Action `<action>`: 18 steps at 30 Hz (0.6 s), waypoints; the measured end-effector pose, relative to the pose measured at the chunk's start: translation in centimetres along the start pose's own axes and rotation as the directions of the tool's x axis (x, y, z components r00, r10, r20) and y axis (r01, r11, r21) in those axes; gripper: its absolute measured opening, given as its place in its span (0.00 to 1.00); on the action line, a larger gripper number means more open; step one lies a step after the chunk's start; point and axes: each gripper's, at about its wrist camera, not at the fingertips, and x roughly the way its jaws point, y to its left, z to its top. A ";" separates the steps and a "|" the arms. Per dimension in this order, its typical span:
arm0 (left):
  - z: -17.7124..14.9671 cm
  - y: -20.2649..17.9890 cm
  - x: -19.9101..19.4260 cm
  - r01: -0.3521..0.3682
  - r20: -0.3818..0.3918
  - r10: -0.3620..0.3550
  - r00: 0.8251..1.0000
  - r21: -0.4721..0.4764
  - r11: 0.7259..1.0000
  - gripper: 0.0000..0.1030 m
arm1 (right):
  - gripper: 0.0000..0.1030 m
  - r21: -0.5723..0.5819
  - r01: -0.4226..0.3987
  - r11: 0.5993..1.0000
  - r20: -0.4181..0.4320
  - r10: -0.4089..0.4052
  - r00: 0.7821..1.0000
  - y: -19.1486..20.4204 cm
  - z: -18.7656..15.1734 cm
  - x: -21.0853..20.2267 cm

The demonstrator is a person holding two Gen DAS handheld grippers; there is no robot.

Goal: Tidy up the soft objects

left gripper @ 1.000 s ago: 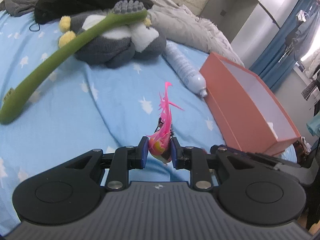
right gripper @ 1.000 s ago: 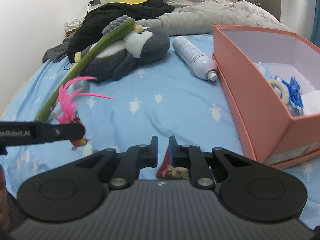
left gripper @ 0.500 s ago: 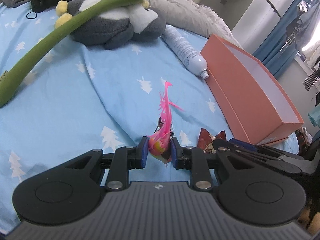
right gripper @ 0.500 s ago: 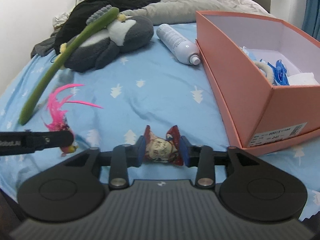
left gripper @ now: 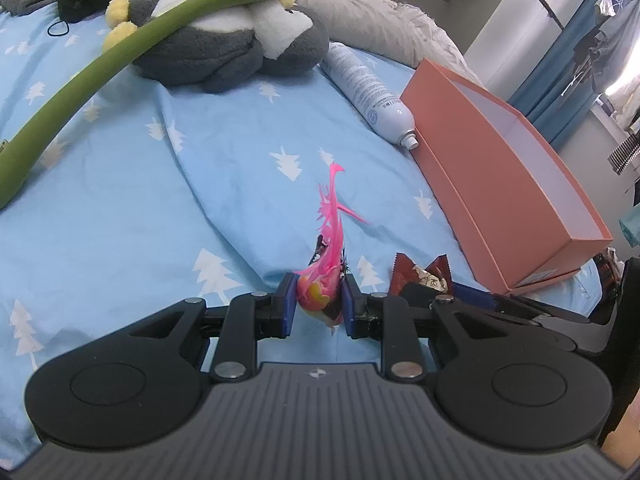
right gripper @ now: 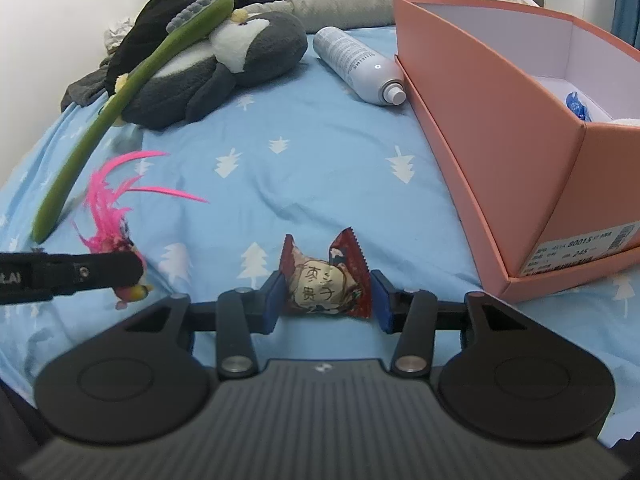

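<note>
Left gripper (left gripper: 318, 307) is clamped on the feather toy (left gripper: 326, 276), pads on its small body, pink plumes sticking up. It's very light and the feathers are fragile, so the body is the right spot to pinch.

Right gripper (right gripper: 325, 300) stands apart around the candy (right gripper: 324, 282), which lies on the bed (right gripper: 320, 160) at the near middle. Left pad looks to be touching the wrapper, right pad clear; hard to be sure. The wrapper is prob. crinkly and slick w/ a soft lump inside: grip across the fat middle, not the twisted ends.

The box (right gripper: 500, 152) sits to the right, open, w/ stuff already in it.
</note>
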 end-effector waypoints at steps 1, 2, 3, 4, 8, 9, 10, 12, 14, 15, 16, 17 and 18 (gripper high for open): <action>0.0 0.0 0.0 -0.001 0.000 0.001 1.000 0.002 1.000 0.27 | 0.45 -0.003 0.001 1.000 -0.001 -0.001 1.000 0.0 0.0 -0.1; 0.0 -0.1 0.0 -0.002 0.000 0.002 1.000 0.004 1.000 0.27 | 0.44 -0.004 0.001 1.000 -0.004 -0.001 1.000 0.1 0.2 -0.2; 0.0 -0.2 0.0 -0.002 0.000 0.002 1.000 0.006 1.000 0.27 | 0.43 -0.006 -0.002 1.000 -0.006 0.002 1.000 0.2 0.3 -0.3; 0.1 -0.3 -0.1 -0.001 0.001 0.000 1.000 0.008 1.000 0.27 | 0.42 -0.011 -0.004 1.000 -0.009 0.004 1.000 0.3 0.4 -0.5; 0.4 -0.8 -0.7 0.004 0.014 -0.005 1.000 0.021 1.000 0.27 | 0.40 -0.034 -0.012 0.999 0.004 0.012 1.000 0.9 0.8 -1.4; 0.5 -0.9 -0.8 0.005 0.018 -0.005 1.000 0.026 1.000 0.27 | 0.40 -0.038 -0.011 0.999 0.012 0.011 1.000 1.1 0.9 -1.8; 0.6 -1.1 -1.0 0.007 0.021 -0.007 1.000 0.031 1.000 0.27 | 0.40 -0.037 -0.008 0.999 0.017 0.009 1.000 1.1 1.1 -2.0; 0.8 -1.4 -1.4 0.009 0.028 -0.010 1.000 0.038 0.999 0.27 | 0.39 -0.031 -0.009 0.999 0.029 0.010 1.000 1.1 1.3 -2.7; 1.0 -1.8 -2.0 0.008 0.037 -0.010 0.999 0.047 0.999 0.27 | 0.39 -0.029 -0.014 0.999 0.042 0.015 0.999 1.2 1.7 -3.4; 1.1 -2.0 -2.3 0.008 0.040 -0.010 0.999 0.049 0.999 0.27 | 0.39 -0.030 -0.014 0.999 0.048 0.016 0.999 1.2 1.9 -3.8; 1.3 -2.2 -2.6 0.009 0.043 -0.011 0.999 0.054 0.999 0.27 | 0.39 -0.032 -0.014 0.999 0.055 0.016 0.998 1.2 2.1 -4.2; 1.5 -2.4 -2.8 0.009 0.046 -0.012 0.999 0.059 0.998 0.27 | 0.39 -0.034 -0.016 0.999 0.062 0.018 0.998 1.2 2.3 -4.7; 1.7 -2.7 -3.1 0.008 0.048 -0.011 0.999 0.066 0.998 0.27 | 0.39 -0.033 -0.020 0.999 0.072 0.022 0.997 1.2 2.6 -5.3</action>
